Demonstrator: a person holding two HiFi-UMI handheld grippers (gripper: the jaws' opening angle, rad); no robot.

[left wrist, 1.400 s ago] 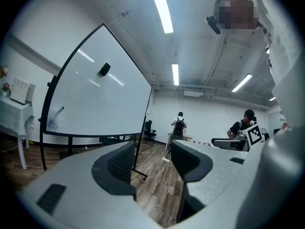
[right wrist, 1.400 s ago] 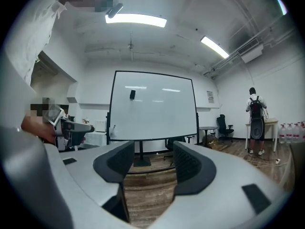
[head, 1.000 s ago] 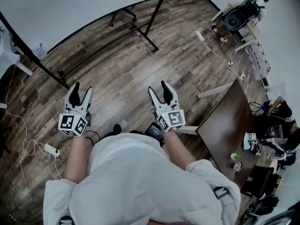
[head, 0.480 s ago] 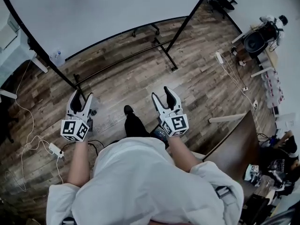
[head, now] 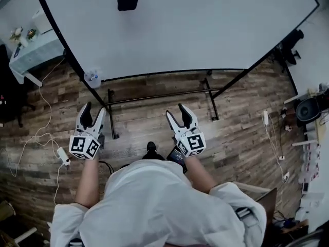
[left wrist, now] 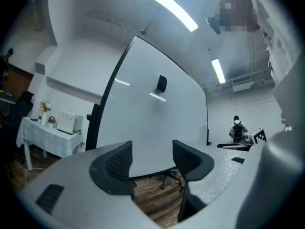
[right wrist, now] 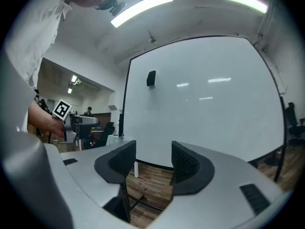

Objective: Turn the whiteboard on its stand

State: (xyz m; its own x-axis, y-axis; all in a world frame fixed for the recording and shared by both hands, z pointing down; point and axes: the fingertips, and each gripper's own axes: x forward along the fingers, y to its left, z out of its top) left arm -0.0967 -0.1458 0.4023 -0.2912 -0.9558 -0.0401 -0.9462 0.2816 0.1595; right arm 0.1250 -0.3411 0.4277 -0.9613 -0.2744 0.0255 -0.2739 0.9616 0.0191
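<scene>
wood plank floor [head: 247, 138], white-clothed side table [head: 31, 58], ceiling strip lights [left wrist: 169, 6], white power strip [head: 62, 156]

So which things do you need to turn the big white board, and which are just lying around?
For the job: whiteboard; its black stand; left gripper, open and empty; right gripper, open, jaws just closing a little, nothing between them.

Just lying about: water bottle; power strip; cloth-covered table.
</scene>
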